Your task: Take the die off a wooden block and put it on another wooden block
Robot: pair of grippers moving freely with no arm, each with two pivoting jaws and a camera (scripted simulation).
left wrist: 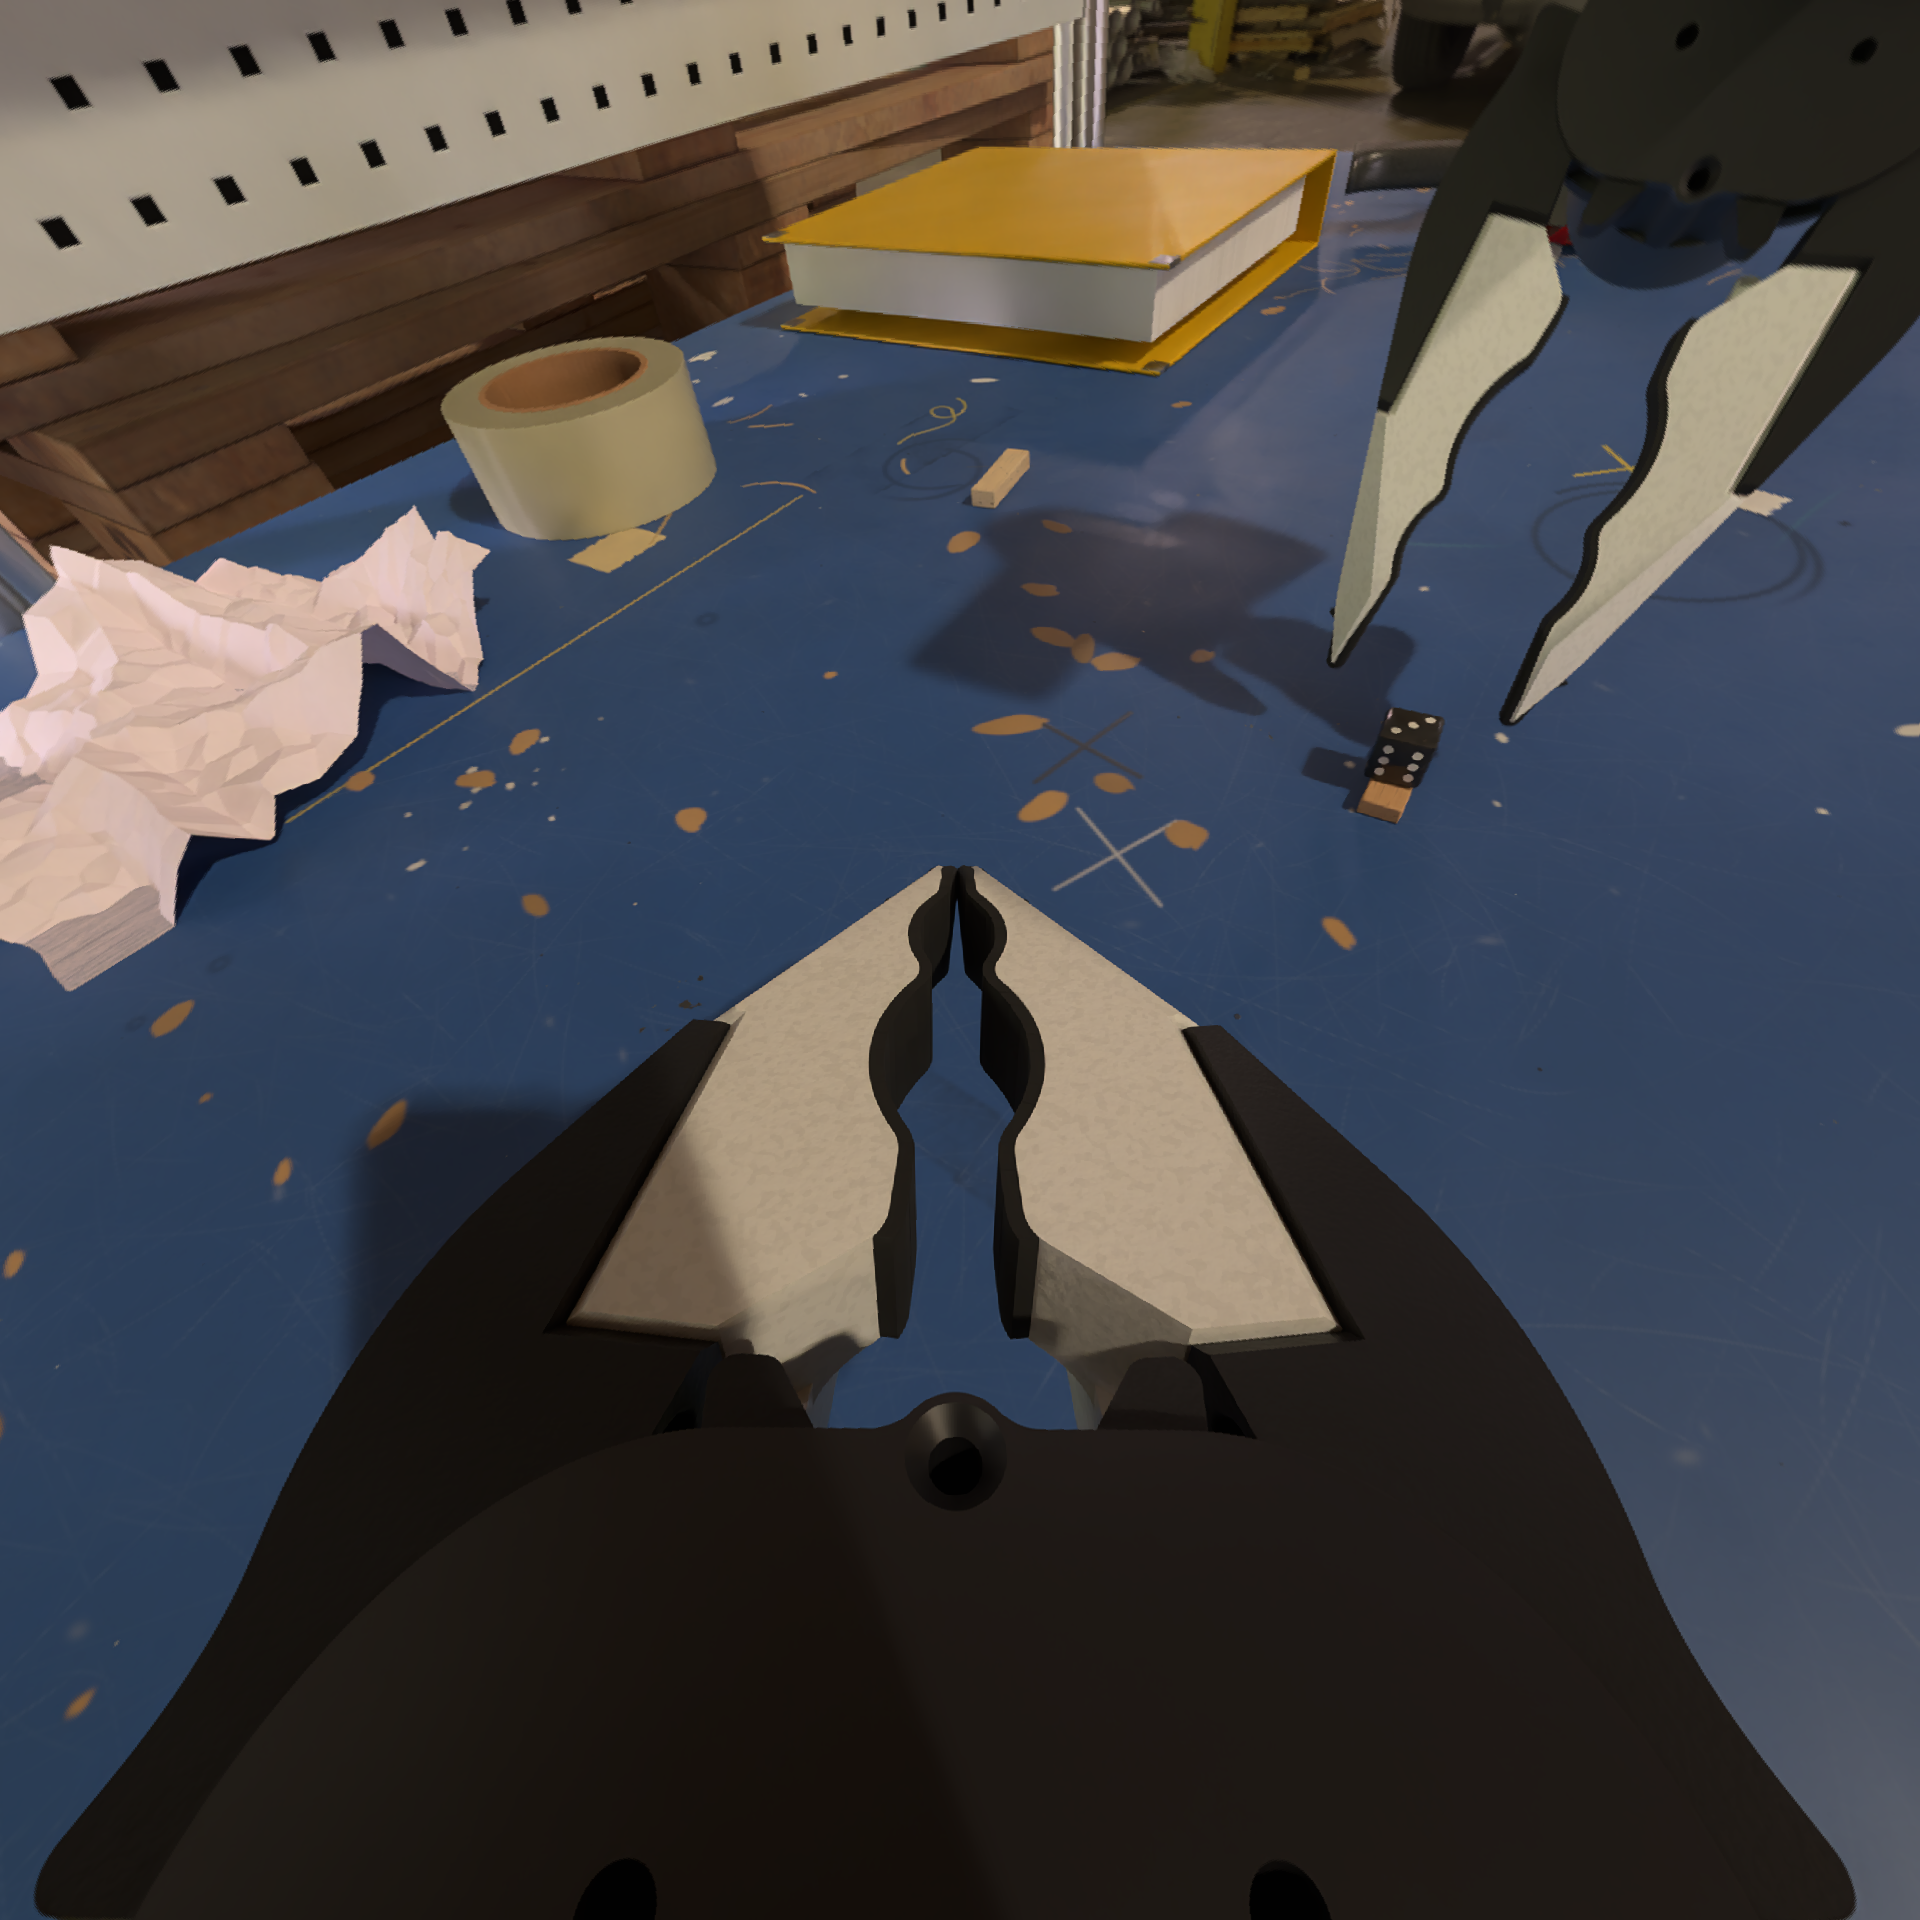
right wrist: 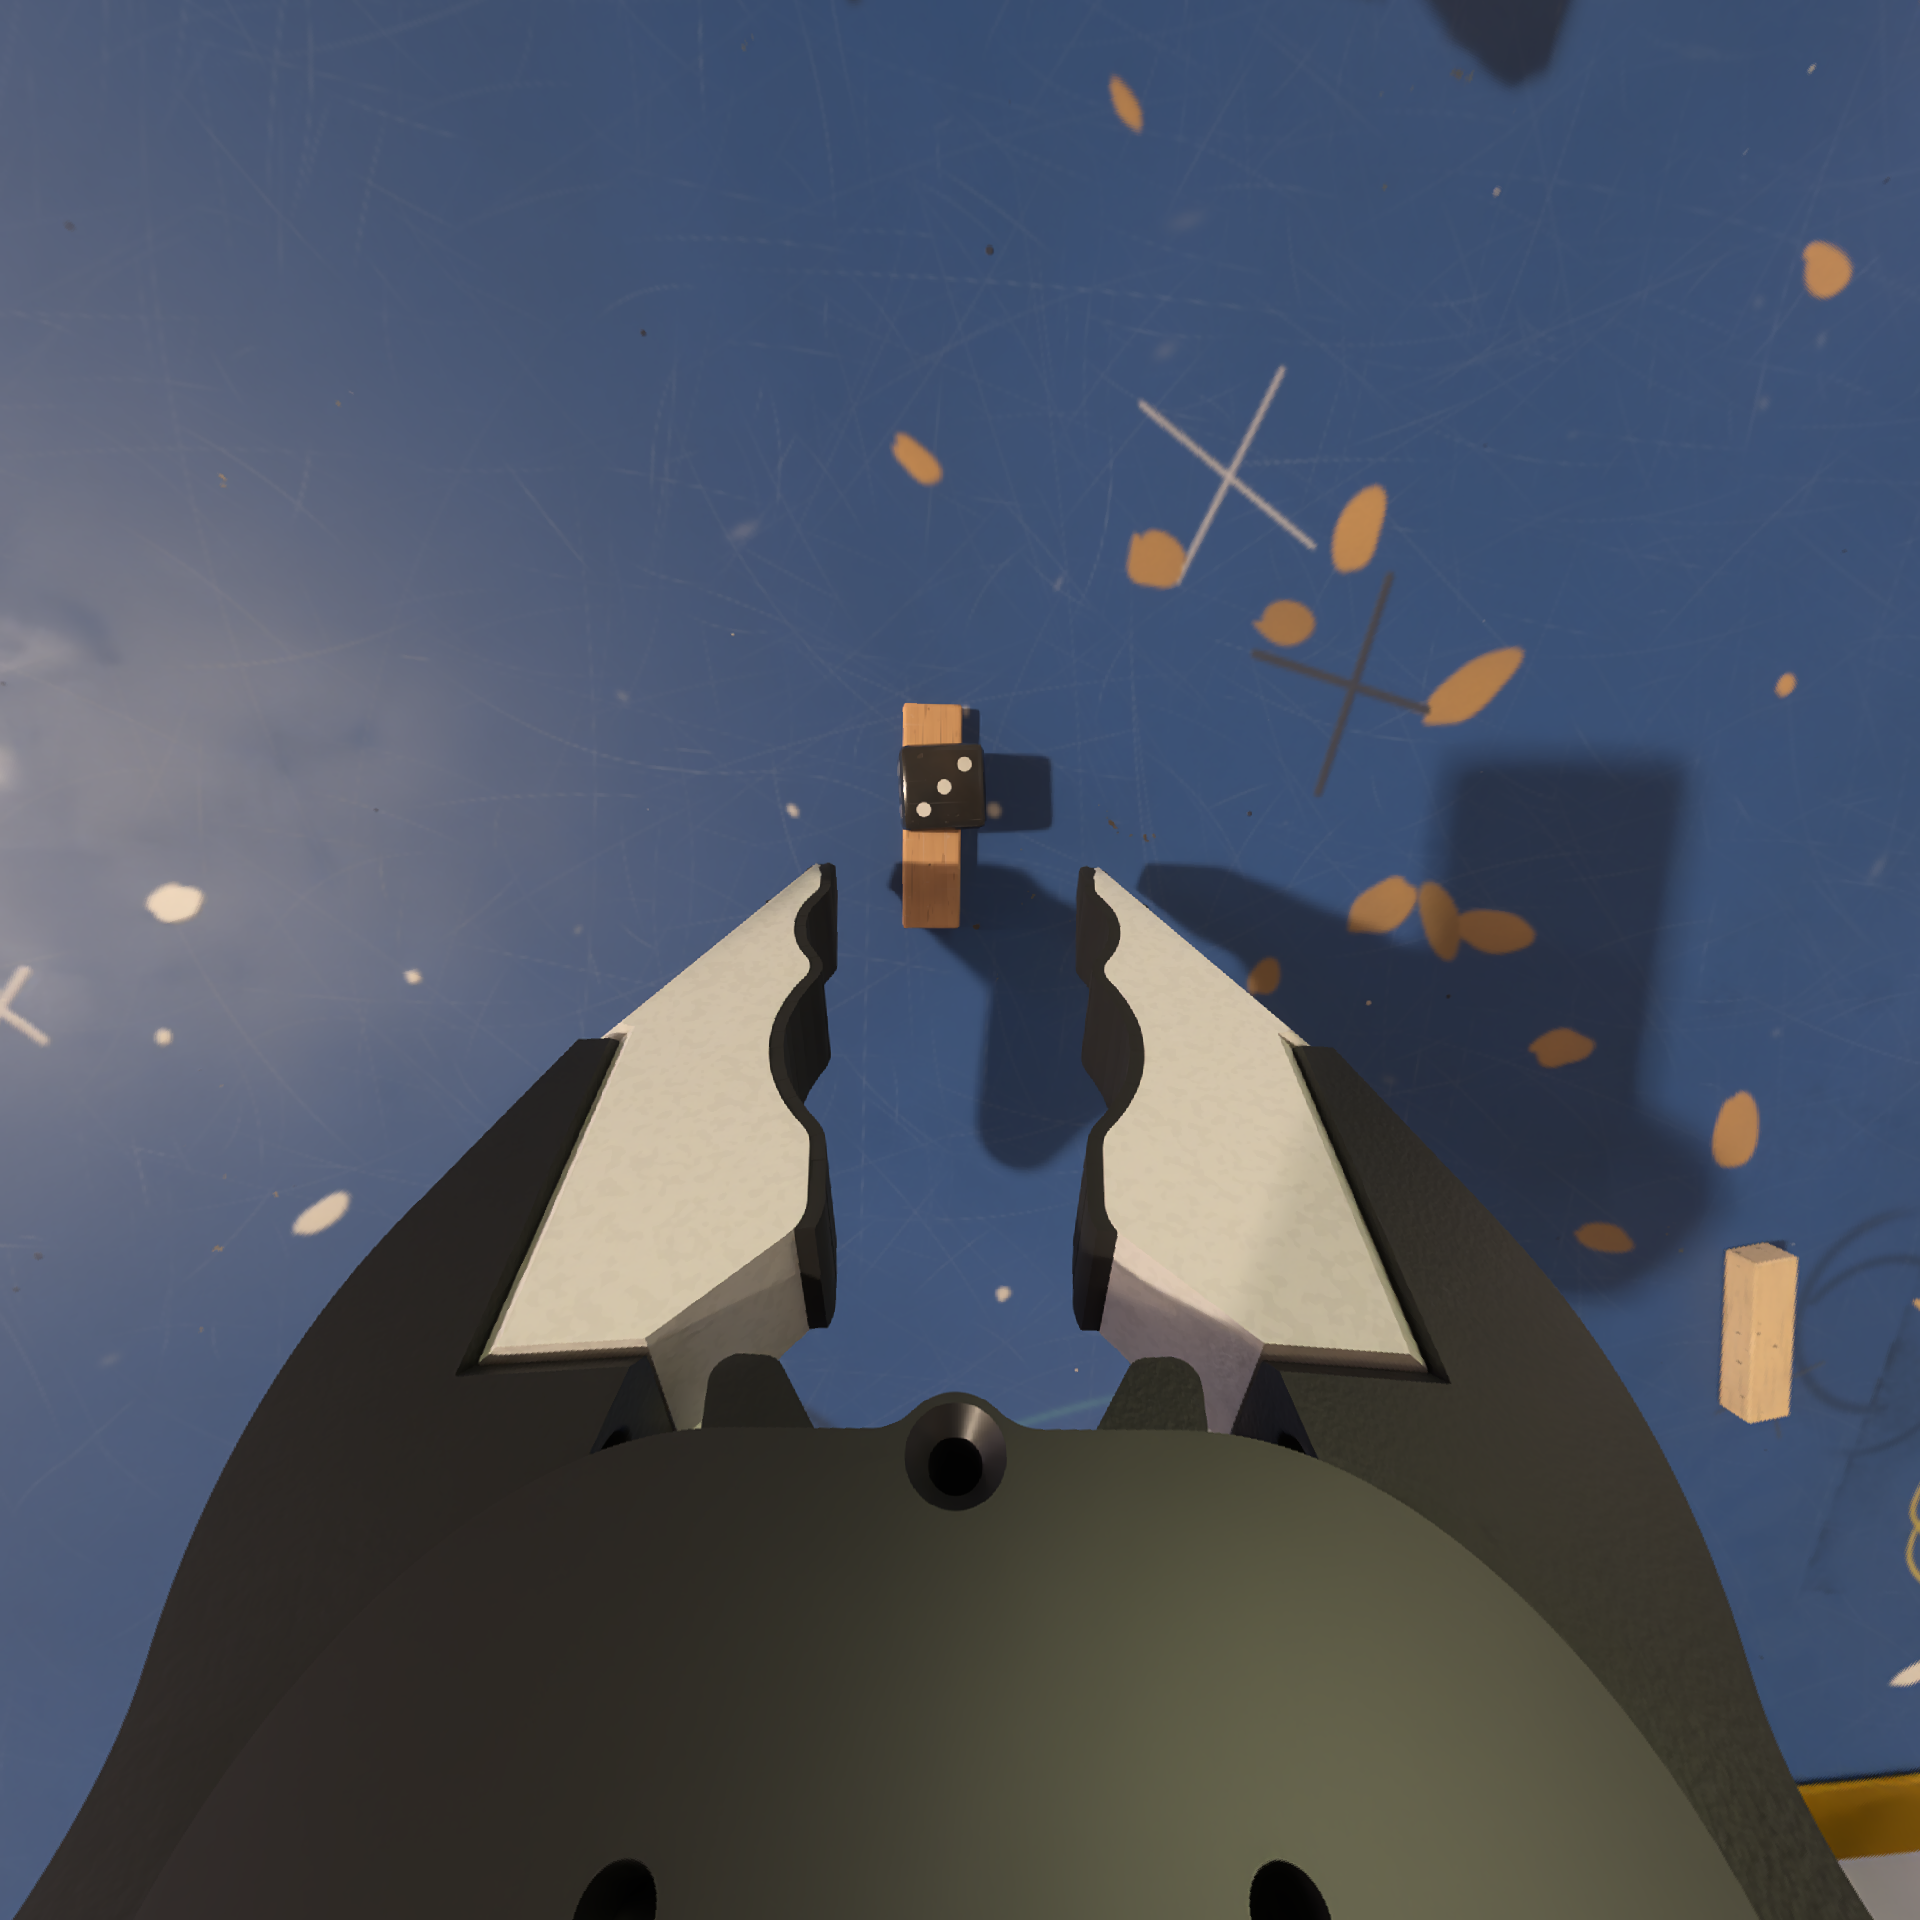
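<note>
A black die (right wrist: 941, 787) with white pips sits on a darker wooden block (right wrist: 931, 885) that lies flat on the blue table; both also show in the left wrist view, the die (left wrist: 1405, 746) on the block (left wrist: 1383, 800). My right gripper (right wrist: 956, 871) is open and empty, pointing down just above and short of the die; it shows in the left wrist view (left wrist: 1423, 688) hanging over the die. A second, paler wooden block (right wrist: 1757, 1331) lies apart to the right, also in the left wrist view (left wrist: 1000, 478). My left gripper (left wrist: 957, 873) is shut and empty, away from both blocks.
A yellow binder (left wrist: 1049, 255), a roll of tape (left wrist: 582, 436) and crumpled white paper (left wrist: 197, 707) lie on the blue table (left wrist: 727, 727). Wooden boards and a perforated metal rail (left wrist: 416, 114) run along the far left edge.
</note>
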